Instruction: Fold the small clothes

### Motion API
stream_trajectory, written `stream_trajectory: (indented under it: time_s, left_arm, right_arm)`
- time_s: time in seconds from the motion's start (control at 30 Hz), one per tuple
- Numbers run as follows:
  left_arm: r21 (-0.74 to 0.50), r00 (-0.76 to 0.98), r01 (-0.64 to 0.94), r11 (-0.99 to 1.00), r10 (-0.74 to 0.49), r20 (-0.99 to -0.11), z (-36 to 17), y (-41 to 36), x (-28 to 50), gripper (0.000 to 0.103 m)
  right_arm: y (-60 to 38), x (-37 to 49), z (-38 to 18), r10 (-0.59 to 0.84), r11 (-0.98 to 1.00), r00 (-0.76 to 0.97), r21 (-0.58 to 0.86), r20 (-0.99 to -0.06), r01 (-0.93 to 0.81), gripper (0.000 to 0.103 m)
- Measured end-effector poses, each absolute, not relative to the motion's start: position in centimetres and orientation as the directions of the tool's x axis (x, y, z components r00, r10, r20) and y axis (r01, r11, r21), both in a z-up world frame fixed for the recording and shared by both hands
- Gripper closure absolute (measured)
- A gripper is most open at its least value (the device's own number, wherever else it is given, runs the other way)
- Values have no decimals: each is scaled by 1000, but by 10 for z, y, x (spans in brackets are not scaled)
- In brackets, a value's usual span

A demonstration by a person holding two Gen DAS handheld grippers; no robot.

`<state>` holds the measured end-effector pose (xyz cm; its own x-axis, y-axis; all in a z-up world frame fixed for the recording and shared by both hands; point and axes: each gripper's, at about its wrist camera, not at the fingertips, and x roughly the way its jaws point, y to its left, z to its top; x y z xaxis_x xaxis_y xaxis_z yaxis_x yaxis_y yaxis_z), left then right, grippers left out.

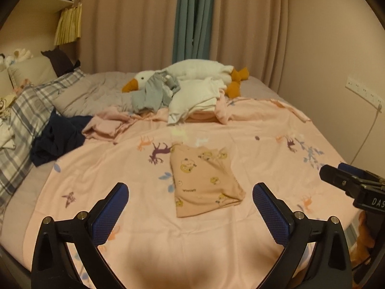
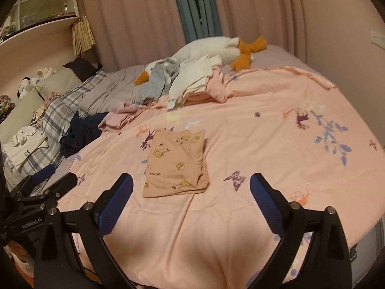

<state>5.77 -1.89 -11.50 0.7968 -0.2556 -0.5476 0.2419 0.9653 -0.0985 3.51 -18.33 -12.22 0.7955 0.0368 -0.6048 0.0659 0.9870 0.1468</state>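
A folded peach garment [image 1: 204,180] printed with yellow cartoon figures lies flat on the pink sheet [image 1: 264,132], well in front of the goose toy [image 1: 192,72] and the heap of unfolded clothes [image 1: 168,94] beside it. The left gripper [image 1: 190,200] hangs above the sheet near the garment, jaws spread wide and empty. The right gripper [image 2: 191,190] does likewise, just right of the garment's near edge.
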Motion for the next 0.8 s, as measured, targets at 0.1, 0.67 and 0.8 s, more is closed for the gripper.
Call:
stream_trajectory:
  time_s: [0.1,0.67,0.8]
  left_arm:
    - [-101,800,258,961,-271,-535,-113,-19,55,1]
    - [-89,807,276,957,-281,-520,-107,-25,40,1]
    - [-70,811,257,964,-254,-527,-107,-26,41,1]
  right_arm:
    - [-180,31,-119,6,991,803,113,-596,77,2]
    - [-176,22,-112,-53,992,818,65,-573,110,2]
    - [-173,21,-111,-70,993,819,42,-570,113,2]
